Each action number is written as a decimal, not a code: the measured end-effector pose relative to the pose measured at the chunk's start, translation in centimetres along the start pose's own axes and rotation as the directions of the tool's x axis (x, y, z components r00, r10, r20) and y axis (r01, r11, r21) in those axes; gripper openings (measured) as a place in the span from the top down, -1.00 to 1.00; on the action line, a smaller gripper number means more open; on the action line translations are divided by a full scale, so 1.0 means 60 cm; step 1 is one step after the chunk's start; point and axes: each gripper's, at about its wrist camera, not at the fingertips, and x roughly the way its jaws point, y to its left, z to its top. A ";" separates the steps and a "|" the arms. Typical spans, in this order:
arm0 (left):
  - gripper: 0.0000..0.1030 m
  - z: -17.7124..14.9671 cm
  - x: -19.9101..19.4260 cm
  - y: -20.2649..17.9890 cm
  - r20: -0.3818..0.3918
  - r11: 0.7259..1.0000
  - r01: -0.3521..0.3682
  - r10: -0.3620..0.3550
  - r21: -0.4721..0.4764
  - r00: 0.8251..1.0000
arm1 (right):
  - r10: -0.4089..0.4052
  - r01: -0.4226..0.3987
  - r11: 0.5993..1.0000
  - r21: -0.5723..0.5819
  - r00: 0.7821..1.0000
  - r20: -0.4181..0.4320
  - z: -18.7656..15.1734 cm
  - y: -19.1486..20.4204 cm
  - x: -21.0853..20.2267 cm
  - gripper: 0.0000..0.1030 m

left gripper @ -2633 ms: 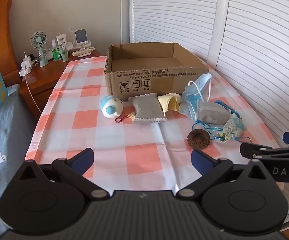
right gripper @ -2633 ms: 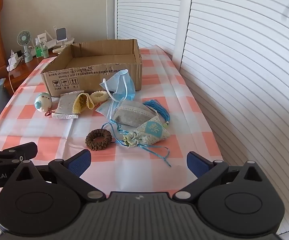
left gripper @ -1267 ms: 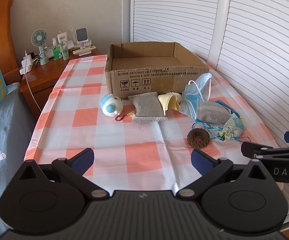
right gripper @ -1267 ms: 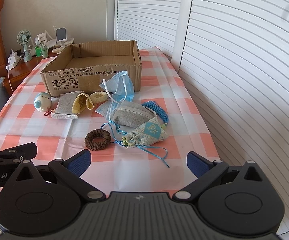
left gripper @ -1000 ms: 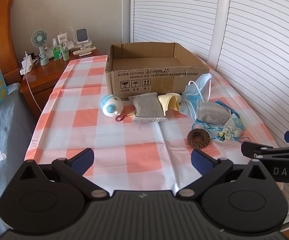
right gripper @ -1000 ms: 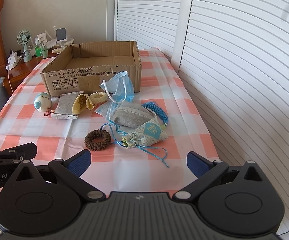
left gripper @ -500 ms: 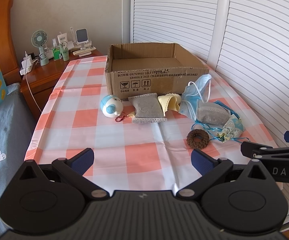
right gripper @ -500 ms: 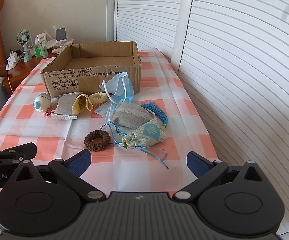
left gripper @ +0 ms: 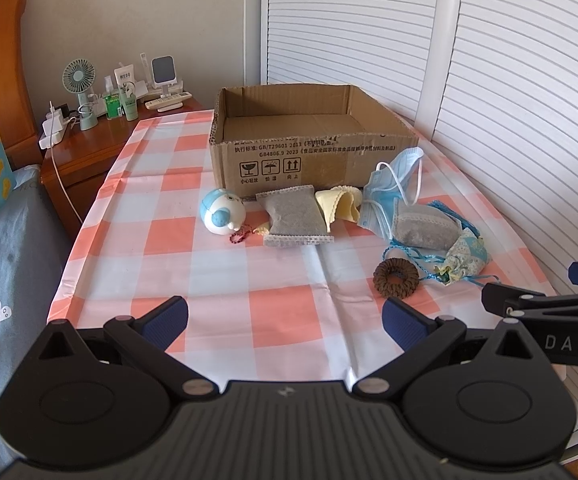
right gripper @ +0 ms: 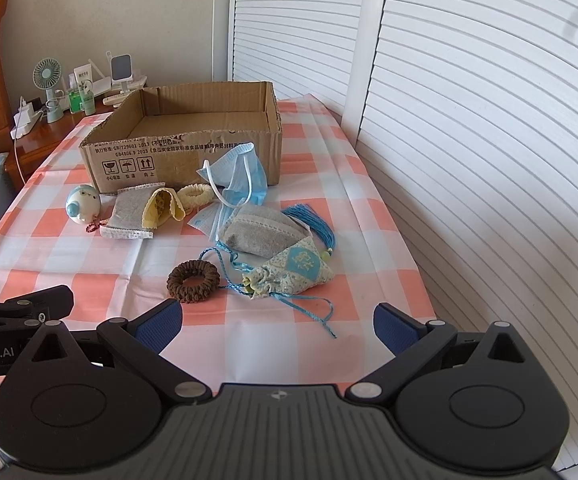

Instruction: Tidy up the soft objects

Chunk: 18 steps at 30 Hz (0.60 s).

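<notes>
Soft objects lie in front of an open cardboard box on a checked tablecloth: a blue-white plush ball, a grey pouch, a yellow cloth, a blue face mask, a second grey pouch, a patterned drawstring sachet and a brown scrunchie. My left gripper and right gripper are open and empty, near the table's front edge.
A wooden nightstand with a small fan, bottles and a charger stands at the back left. A bed with a grey-blue cover is on the left. White louvred doors run along the right side.
Both grippers have drifted very slightly; the objects have not moved and both grippers stay open.
</notes>
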 end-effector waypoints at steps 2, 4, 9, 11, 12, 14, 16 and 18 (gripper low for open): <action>-0.99 -0.001 0.000 0.000 0.001 1.000 0.000 0.000 0.000 1.000 | 0.001 -0.001 1.000 0.000 1.000 0.000 -0.001 0.001 0.000 -1.00; -0.99 0.000 0.000 0.000 -0.002 1.000 0.000 0.000 0.001 1.000 | -0.001 0.001 1.000 -0.001 1.000 -0.001 -0.002 0.002 0.001 -1.00; -0.99 0.003 0.005 -0.001 0.003 1.000 0.004 -0.004 0.016 1.000 | 0.002 -0.002 1.000 -0.006 1.000 0.002 -0.001 0.002 0.007 -1.00; -0.99 0.005 0.008 -0.002 0.005 1.000 0.007 -0.007 0.024 1.000 | 0.003 -0.003 1.000 -0.009 1.000 0.005 -0.001 0.002 0.010 -1.00; -0.99 0.005 0.010 -0.002 0.006 1.000 0.008 -0.008 0.029 1.000 | 0.004 -0.004 1.000 -0.009 1.000 0.004 0.000 0.002 0.011 -1.00; -0.99 0.006 0.013 -0.003 0.007 0.999 0.012 -0.012 0.036 1.000 | 0.005 -0.005 1.000 -0.010 1.000 0.004 0.000 0.002 0.011 -1.00; -0.99 0.008 0.016 -0.002 0.006 0.999 0.027 -0.027 0.043 1.000 | 0.011 -0.011 1.000 -0.012 1.000 0.011 0.001 0.001 0.013 -1.00; -0.99 0.010 0.018 -0.003 0.008 0.998 0.040 -0.040 0.054 0.999 | 0.024 -0.024 1.000 -0.013 1.000 0.017 0.002 -0.002 0.015 -1.00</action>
